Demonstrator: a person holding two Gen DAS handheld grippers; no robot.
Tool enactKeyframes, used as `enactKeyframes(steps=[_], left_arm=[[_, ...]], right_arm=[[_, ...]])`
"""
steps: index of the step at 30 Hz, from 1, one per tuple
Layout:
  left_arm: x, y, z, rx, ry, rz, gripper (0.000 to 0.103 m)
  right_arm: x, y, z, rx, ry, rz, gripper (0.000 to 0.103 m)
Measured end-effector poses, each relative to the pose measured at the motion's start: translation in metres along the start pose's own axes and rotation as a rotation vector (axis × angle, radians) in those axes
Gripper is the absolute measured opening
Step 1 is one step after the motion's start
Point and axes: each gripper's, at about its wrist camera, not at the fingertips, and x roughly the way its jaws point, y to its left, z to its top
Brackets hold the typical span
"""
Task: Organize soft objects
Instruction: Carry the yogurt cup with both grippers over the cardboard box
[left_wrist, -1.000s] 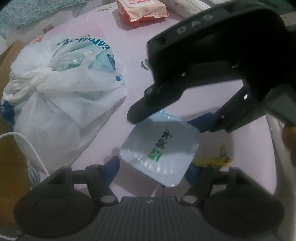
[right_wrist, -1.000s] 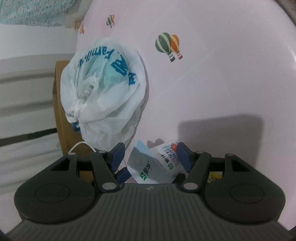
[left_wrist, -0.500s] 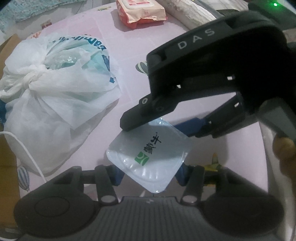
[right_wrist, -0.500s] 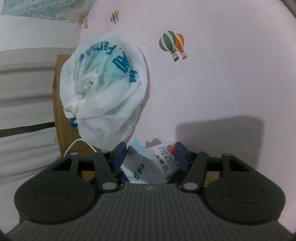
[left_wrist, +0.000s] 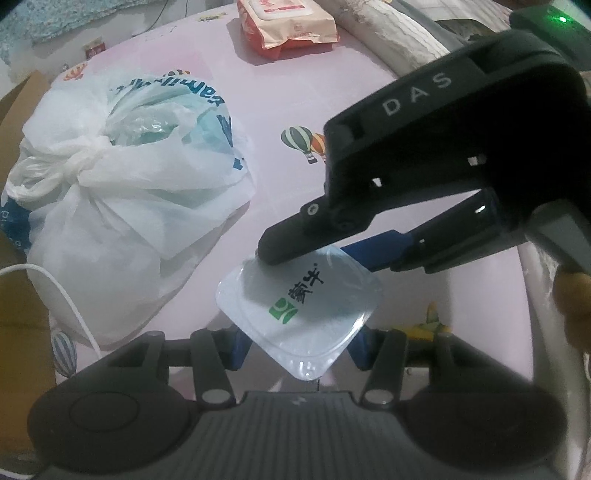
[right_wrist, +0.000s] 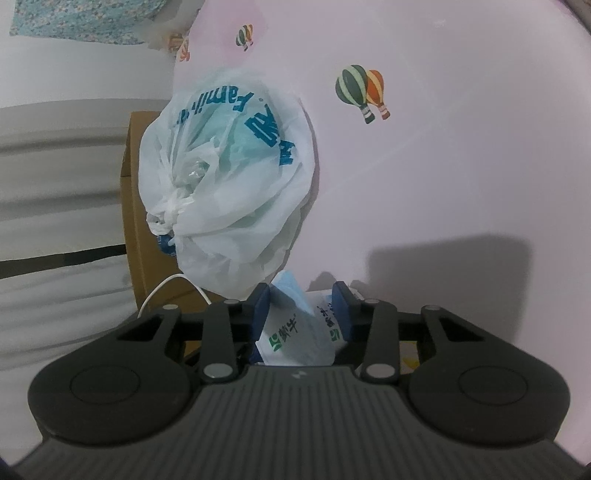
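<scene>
A soft white milk pouch (left_wrist: 299, 306) with a green logo and black characters sits between the blue pads of my left gripper (left_wrist: 299, 343), which is shut on its lower part. My right gripper (right_wrist: 301, 308) comes in from the upper right in the left wrist view (left_wrist: 321, 243) and is shut on the pouch's far end (right_wrist: 295, 332). Both hold the pouch above the pink sheet (left_wrist: 273, 103). A knotted white plastic bag (left_wrist: 122, 184) with blue lettering lies to the left; it also shows in the right wrist view (right_wrist: 229, 184).
An orange wet-wipes pack (left_wrist: 288, 26) lies at the far edge of the sheet. A brown cardboard box (right_wrist: 144, 206) stands behind the bag, with a white cable (left_wrist: 70, 310) over it. Hot-air balloon prints (right_wrist: 362, 92) mark the sheet.
The view has drawn slightly back and the bag has shifted right in the left wrist view. The right gripper's pads have closed in further on the pouch. Both grippers keep hold of it.
</scene>
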Motion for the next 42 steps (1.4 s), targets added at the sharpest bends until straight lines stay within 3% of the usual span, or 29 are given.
enactKeyframes(steps=[8,14,20,25,33,37,42], left_arm=[[-0.012,0.002,0.013,-0.001,0.002,-0.007,0.053],[-0.046,0.018,0.019,-0.033,-0.03,-0.022,0.053],[-0.101,0.055,0.025,-0.081,-0.094,-0.008,0.053],[-0.146,0.113,0.025,-0.153,-0.143,0.046,0.053],[-0.178,0.238,0.002,-0.295,-0.166,0.203,0.053],[-0.156,0.295,-0.015,-0.346,-0.122,0.256,0.053],[-0.108,0.348,-0.026,-0.389,-0.062,0.246,0.053]], right_arm=[[-0.005,0.01,-0.002,0.017,-0.006,0.02,0.036],[-0.016,0.037,-0.007,0.017,-0.015,0.031,0.036],[-0.028,0.094,-0.013,-0.024,-0.024,0.073,0.036],[-0.011,0.162,-0.014,-0.086,-0.004,0.122,0.036],[0.09,0.278,-0.013,-0.227,0.115,0.226,0.036],[0.172,0.315,-0.011,-0.284,0.215,0.221,0.036],[0.257,0.328,-0.005,-0.316,0.306,0.152,0.036]])
